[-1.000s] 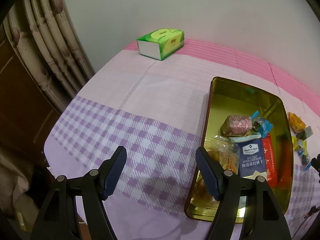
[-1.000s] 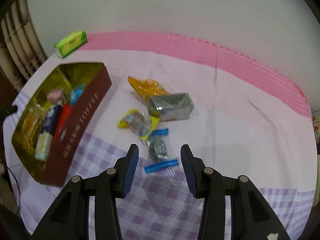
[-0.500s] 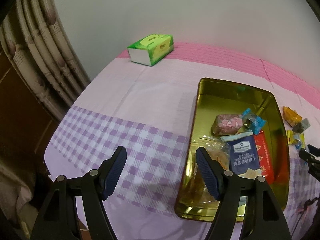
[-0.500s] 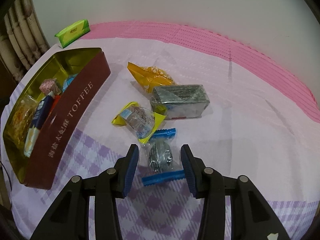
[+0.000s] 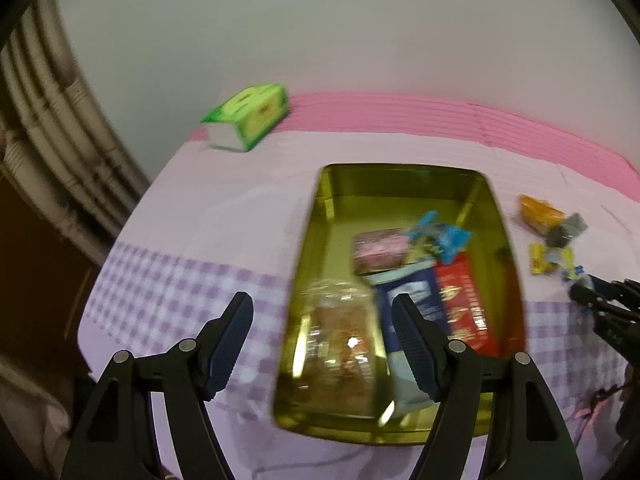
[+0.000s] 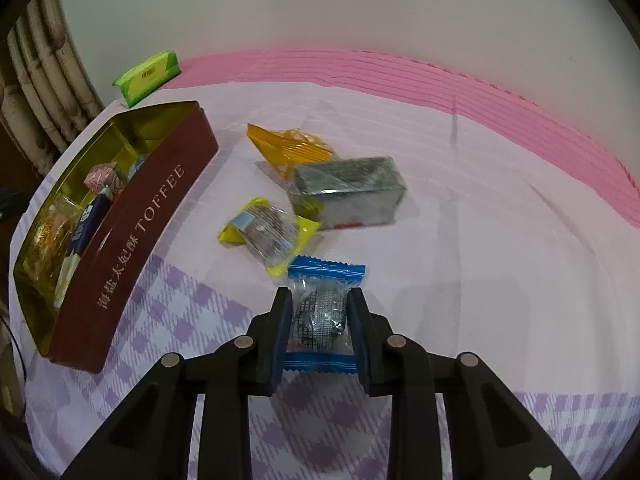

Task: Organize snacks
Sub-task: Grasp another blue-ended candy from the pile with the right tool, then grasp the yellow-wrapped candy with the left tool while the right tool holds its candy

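A brown toffee tin (image 6: 132, 232) with a gold inside (image 5: 400, 192) holds several snacks: a pink wrapped one (image 5: 380, 249), a blue cracker pack (image 5: 412, 300), a red pack (image 5: 464, 300). My right gripper (image 6: 320, 316) is shut on a blue-edged clear candy packet (image 6: 322, 308), both pads pressing its sides, just over the cloth. Loose on the cloth lie a yellow-edged packet (image 6: 266, 236), a grey-green block (image 6: 348, 196) and an orange packet (image 6: 292, 148). My left gripper (image 5: 322, 328) hangs open above the tin's near left rim, holding nothing.
A green tissue box (image 5: 248, 116) sits at the far left corner of the table by the wall, with curtains (image 5: 48, 152) to its left. The pink and purple checked tablecloth (image 6: 480, 240) stretches bare to the right of the snacks. The right gripper's tip (image 5: 596, 296) shows in the left wrist view.
My right gripper has come down around the blue-edged packet and shut on it. My left gripper has swung right, so the tin now sits centred under it.
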